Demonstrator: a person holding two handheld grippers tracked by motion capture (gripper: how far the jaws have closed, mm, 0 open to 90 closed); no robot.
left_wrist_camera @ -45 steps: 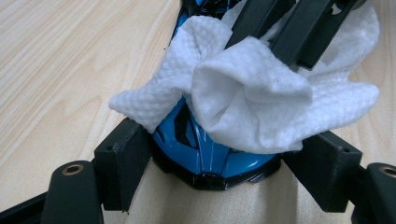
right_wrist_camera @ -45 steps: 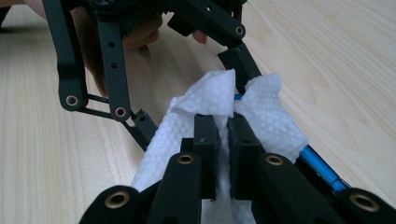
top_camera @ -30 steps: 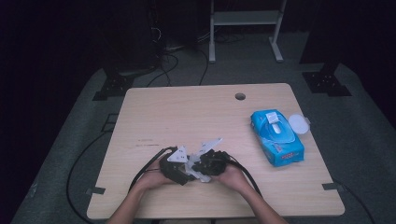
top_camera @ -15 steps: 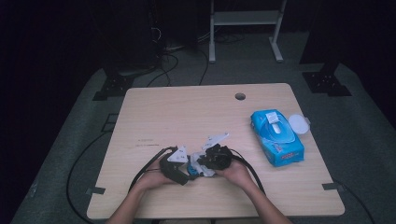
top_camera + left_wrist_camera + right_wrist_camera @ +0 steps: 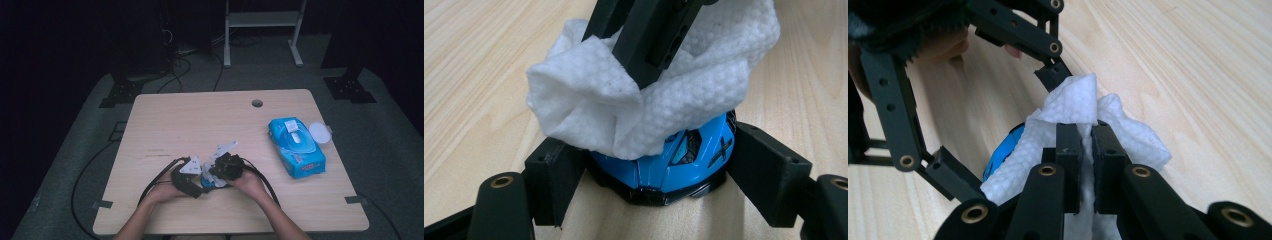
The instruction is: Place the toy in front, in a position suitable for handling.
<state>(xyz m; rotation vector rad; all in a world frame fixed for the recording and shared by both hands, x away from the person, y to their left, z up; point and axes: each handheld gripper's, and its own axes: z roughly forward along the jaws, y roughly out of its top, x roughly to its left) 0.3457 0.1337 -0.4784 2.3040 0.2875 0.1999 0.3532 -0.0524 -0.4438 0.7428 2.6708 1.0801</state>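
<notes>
At the table's near edge, the left gripper clamps its 2 jaws on the blue toy car while the right gripper, nipping the white wipe, has swung closer over it, suggesting wiping continues.

The high view is dim and grainy: light falls from above onto the table, while the floor around it sinks into near-black. Detail there is soft (the picture is low in resolution). Both gripper views are brightly and evenly lit, with pale wood grain sharp and only faint shadows under the white wipe. The nearest black jaws at the bottom edge blur slightly and look stretched.
</notes>
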